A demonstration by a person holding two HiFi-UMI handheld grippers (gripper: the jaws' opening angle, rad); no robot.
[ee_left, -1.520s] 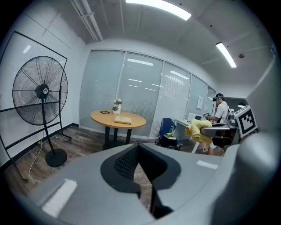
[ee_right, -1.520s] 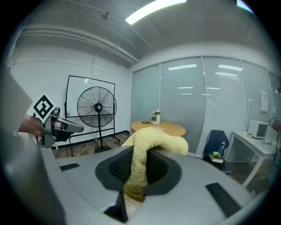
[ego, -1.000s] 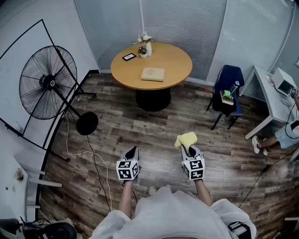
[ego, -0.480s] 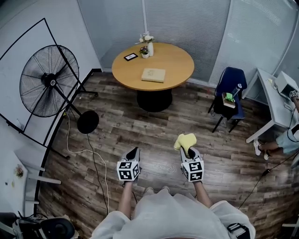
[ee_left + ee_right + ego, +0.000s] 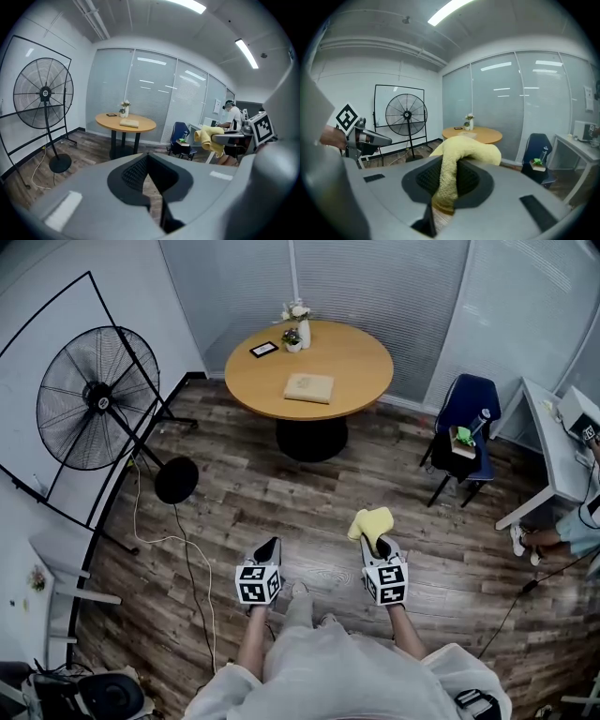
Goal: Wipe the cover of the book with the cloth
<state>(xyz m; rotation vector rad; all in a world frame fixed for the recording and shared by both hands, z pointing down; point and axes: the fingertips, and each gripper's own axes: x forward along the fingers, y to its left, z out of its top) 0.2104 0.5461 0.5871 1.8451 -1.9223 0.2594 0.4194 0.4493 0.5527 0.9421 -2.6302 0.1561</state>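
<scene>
Fingers [image 5: 132, 171] of the left gripper [image 5: 268, 546] are pressed together, and there is nothing between them. The right gripper [image 5: 379, 542] has its fingers [image 5: 423, 178] closed tight on the yellow cloth [image 5: 459, 149]. The cloth sticks up between them and flops over the top in a soft lump. Both grippers are held out low in front of the person, side by side and a little apart, over the wooden floor [image 5: 281, 498]. The book [image 5: 308, 388] lies flat on the round brown surface [image 5: 352, 357] on the far side of the room, well apart from both grippers and from the cloth. A big black fan [image 5: 94, 399] stands to the left of it, and a blue chair [image 5: 466, 409] stands to the right. Compared with a second ago, the grippers sit in nearly the same spots and the cloth is still in the right one. The round surface now shows a bit higher up in the head view. One foot [image 5: 299, 591] now shows on the floor between the two grippers, further forward than it was.
</scene>
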